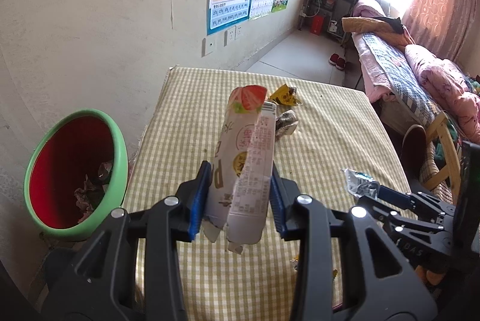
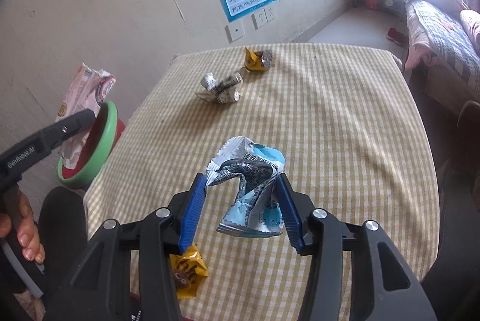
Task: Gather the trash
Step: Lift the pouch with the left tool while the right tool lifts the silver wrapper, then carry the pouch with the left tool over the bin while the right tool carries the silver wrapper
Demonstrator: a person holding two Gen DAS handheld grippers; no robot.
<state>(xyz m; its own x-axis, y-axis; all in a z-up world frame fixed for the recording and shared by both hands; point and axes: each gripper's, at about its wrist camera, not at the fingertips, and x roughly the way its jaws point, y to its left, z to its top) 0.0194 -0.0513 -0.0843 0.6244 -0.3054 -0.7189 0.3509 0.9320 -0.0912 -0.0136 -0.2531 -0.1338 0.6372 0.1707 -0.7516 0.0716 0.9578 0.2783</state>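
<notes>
My left gripper (image 1: 238,171) is shut on a long pink-and-white wrapper with a strawberry picture (image 1: 246,158), held up above the checked table. In the right wrist view that same wrapper (image 2: 81,92) hangs over the green-rimmed red bin (image 2: 105,140) at the left. My right gripper (image 2: 241,186) is shut on a crumpled blue-and-silver wrapper (image 2: 252,189) above the table. The bin (image 1: 75,171) stands beside the table's left edge with crumpled trash inside. A yellow wrapper (image 1: 285,95) and a silver-black wrapper (image 1: 286,122) lie at the far end of the table.
The table carries a yellow-checked cloth (image 2: 330,125). Another yellow wrapper (image 2: 187,273) lies near its front edge under my right gripper. A bed with quilts (image 1: 420,74) and a wooden chair (image 1: 444,146) stand to the right. The wall (image 1: 105,20) with posters runs behind.
</notes>
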